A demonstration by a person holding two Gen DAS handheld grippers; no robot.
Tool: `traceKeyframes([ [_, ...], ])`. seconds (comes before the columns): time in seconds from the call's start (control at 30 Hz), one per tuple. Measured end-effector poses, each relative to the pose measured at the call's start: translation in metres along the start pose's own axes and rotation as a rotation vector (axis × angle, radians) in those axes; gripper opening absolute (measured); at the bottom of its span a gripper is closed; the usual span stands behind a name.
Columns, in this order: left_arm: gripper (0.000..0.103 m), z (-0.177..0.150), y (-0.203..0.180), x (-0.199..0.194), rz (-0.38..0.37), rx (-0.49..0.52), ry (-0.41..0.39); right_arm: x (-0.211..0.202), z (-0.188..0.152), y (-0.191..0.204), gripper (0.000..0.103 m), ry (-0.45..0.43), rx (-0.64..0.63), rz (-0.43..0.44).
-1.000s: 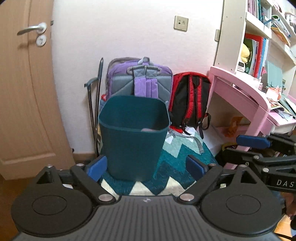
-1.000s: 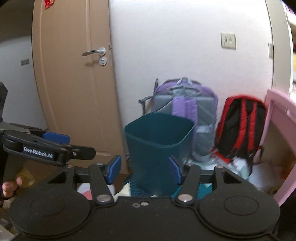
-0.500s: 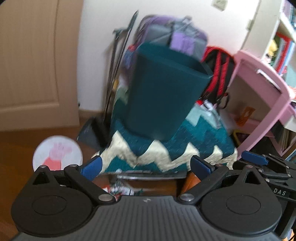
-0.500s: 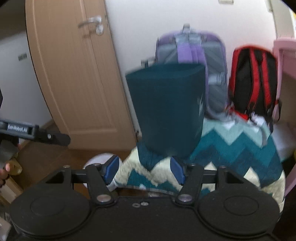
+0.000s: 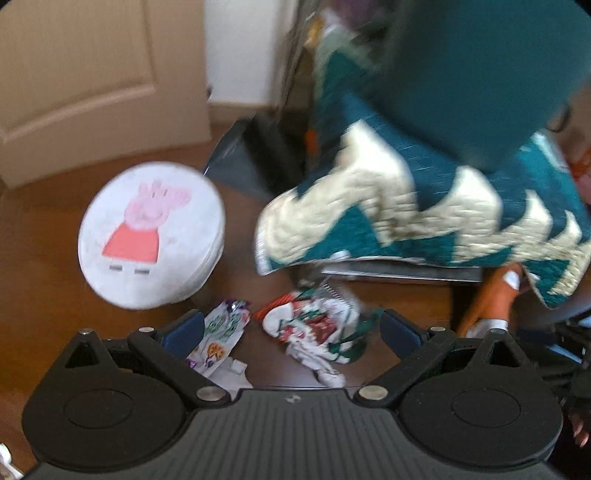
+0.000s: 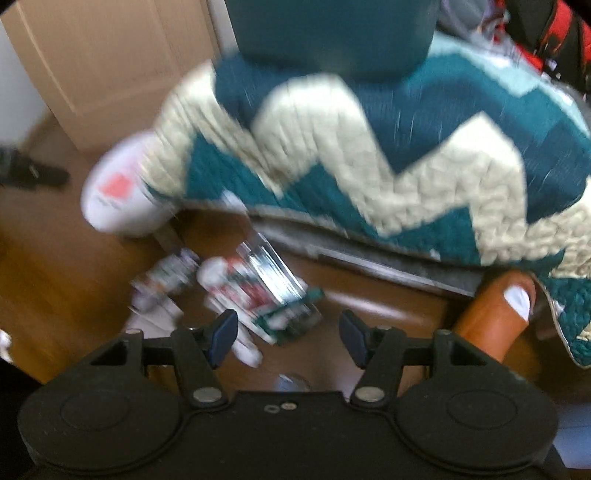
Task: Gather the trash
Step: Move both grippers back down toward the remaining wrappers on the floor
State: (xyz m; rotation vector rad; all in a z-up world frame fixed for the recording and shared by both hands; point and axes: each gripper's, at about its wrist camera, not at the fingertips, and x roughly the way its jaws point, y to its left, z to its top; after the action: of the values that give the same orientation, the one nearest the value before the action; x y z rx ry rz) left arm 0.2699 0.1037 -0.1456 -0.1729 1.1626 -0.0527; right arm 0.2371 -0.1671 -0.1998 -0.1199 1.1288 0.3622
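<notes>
Two pieces of trash lie on the wooden floor: a crumpled red, white and green wrapper (image 5: 317, 332) (image 6: 258, 295) and a smaller purple and white wrapper (image 5: 221, 332) (image 6: 166, 280). My left gripper (image 5: 291, 328) is open and empty, just above and around the crumpled wrapper. My right gripper (image 6: 288, 336) is open and empty, with the crumpled wrapper at its left finger. The dark teal bin (image 5: 480, 74) (image 6: 332, 33) stands on a chair under a zigzag blanket (image 5: 424, 214) (image 6: 369, 147). Both views are blurred.
A round white stool with a pink pig picture (image 5: 151, 232) (image 6: 118, 188) stands left of the trash. A wooden door (image 5: 92, 74) is behind. A wooden chair leg with a white pad (image 5: 498, 295) (image 6: 495, 314) is at right.
Both grippers have tilted down from facing the bin and backpacks to facing the floor. The two wrappers have come into view between the fingers. Both grippers stay open.
</notes>
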Motion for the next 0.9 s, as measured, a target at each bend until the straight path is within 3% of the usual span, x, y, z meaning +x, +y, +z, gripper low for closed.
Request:
traceKeyframes([
  [0.2,0.102,0.009,0.028,0.073,0.046,-0.008,0.092,0.089,-0.026,-0.007,0.06,0.211,0.065,0.011],
  [0.33,0.102,0.003,0.037,0.123,0.094,0.085,0.137,0.149,-0.055,-0.016,0.06,0.378,0.135,0.006],
  [0.47,0.101,-0.009,0.048,0.178,0.108,0.124,0.215,0.191,-0.08,-0.017,0.06,0.487,0.153,0.012],
  [0.6,0.101,-0.025,0.06,0.229,0.113,0.118,0.288,0.221,-0.103,-0.01,0.058,0.564,0.074,0.046],
  [0.77,0.097,-0.047,0.065,0.283,0.152,0.166,0.338,0.257,-0.115,-0.007,0.058,0.625,0.08,0.049],
  [0.83,0.087,-0.055,0.07,0.305,0.163,0.177,0.372,0.267,-0.119,-0.008,0.058,0.634,0.075,0.038],
  [0.9,0.086,-0.062,0.073,0.321,0.174,0.187,0.391,0.274,-0.121,-0.009,0.058,0.64,0.068,0.025],
])
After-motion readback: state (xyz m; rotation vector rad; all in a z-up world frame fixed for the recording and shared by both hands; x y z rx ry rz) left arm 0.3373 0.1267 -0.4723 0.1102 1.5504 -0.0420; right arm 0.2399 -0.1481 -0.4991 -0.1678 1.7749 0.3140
